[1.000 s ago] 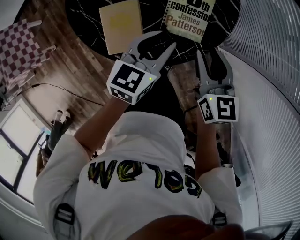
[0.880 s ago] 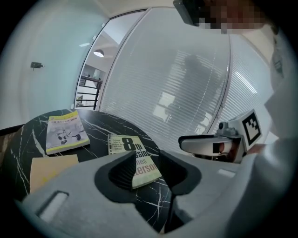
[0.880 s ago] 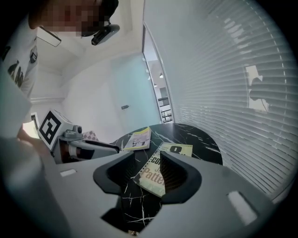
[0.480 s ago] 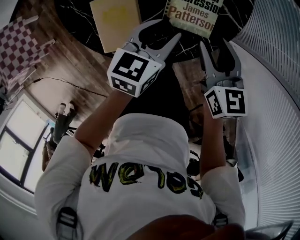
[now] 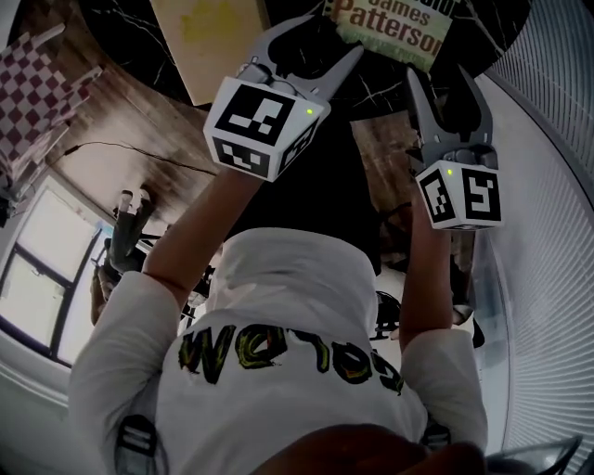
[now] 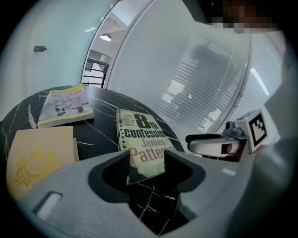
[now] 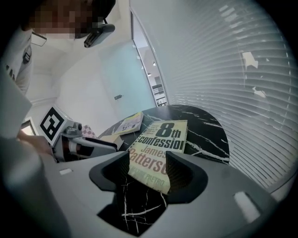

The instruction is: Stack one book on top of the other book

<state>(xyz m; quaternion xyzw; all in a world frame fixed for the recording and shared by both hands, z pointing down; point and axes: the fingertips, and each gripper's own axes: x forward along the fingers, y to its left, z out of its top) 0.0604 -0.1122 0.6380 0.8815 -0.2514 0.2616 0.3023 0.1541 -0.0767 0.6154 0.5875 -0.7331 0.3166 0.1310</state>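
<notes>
A paperback, "8th confession" (image 5: 390, 28), lies on the round black marble table (image 5: 371, 93). A plain tan book (image 5: 209, 37) lies to its left. My left gripper (image 5: 316, 46) hovers over the table's near edge between the two books, jaws opening, nothing between them. My right gripper (image 5: 441, 88) hangs just short of the paperback's near right corner, jaws also opening and empty. In the left gripper view the paperback (image 6: 142, 139) shows beyond the left gripper (image 6: 146, 167). The right gripper view has the paperback (image 7: 160, 139) just ahead of the right gripper (image 7: 146, 174).
A third book with a pale illustrated cover (image 6: 65, 104) lies at the table's far side. A curved wall of glass and blinds (image 5: 557, 139) runs close on the right. A chequered seat (image 5: 37, 88) stands on the wooden floor (image 5: 121, 121) to the left.
Both grippers have sunk towards the table and come closer to the books. Each pair of jaws stands wider apart than a second ago.
</notes>
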